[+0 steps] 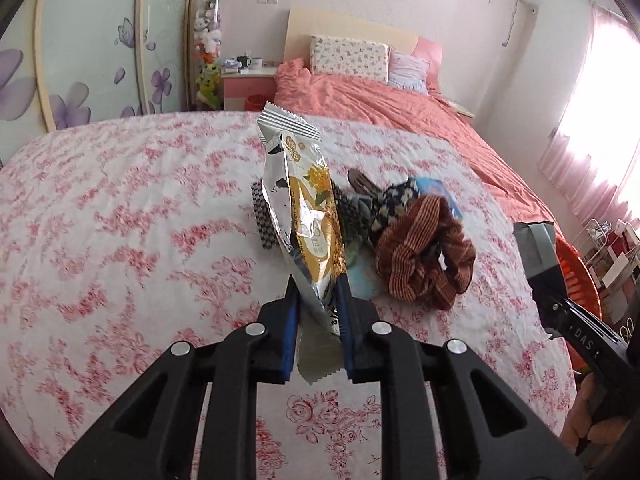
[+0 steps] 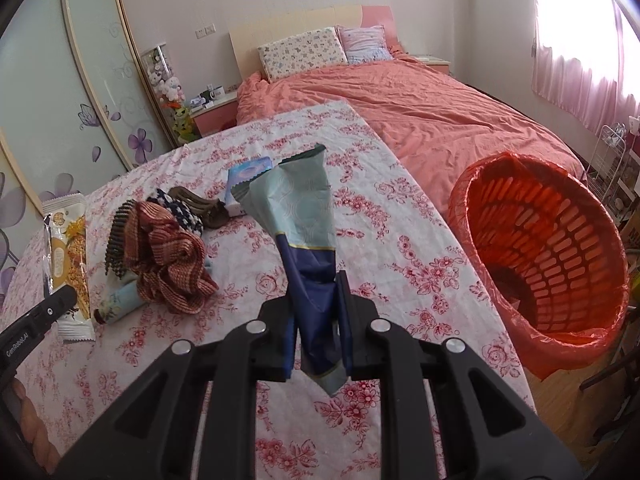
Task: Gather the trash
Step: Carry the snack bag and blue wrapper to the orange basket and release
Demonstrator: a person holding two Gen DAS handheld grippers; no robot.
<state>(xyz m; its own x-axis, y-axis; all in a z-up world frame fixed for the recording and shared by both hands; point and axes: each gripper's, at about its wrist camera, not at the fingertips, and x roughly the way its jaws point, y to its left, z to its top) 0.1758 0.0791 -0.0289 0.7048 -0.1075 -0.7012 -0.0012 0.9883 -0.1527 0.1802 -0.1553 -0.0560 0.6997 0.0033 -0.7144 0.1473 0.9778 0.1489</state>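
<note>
My left gripper (image 1: 316, 300) is shut on a silver and gold snack wrapper (image 1: 298, 200), which stands up from the jaws above the floral cloth. That wrapper (image 2: 68, 264) also shows at the left in the right wrist view. My right gripper (image 2: 318, 296) is shut on a crumpled blue and pale green wrapper (image 2: 300, 220), lifted over the cloth. An orange waste basket (image 2: 552, 264) lined with an orange bag stands beside the table on the right, its mouth tilted toward me.
On the floral tablecloth (image 2: 400, 240) lie a brown striped scrunchie (image 2: 168, 264), dark patterned cloths, a brown hair clip (image 2: 200, 204), a small blue packet (image 2: 248, 172) and a pale tube (image 2: 116, 304). Behind is a bed with a salmon cover (image 2: 420, 112); a wire rack (image 2: 612, 160) stands at the right.
</note>
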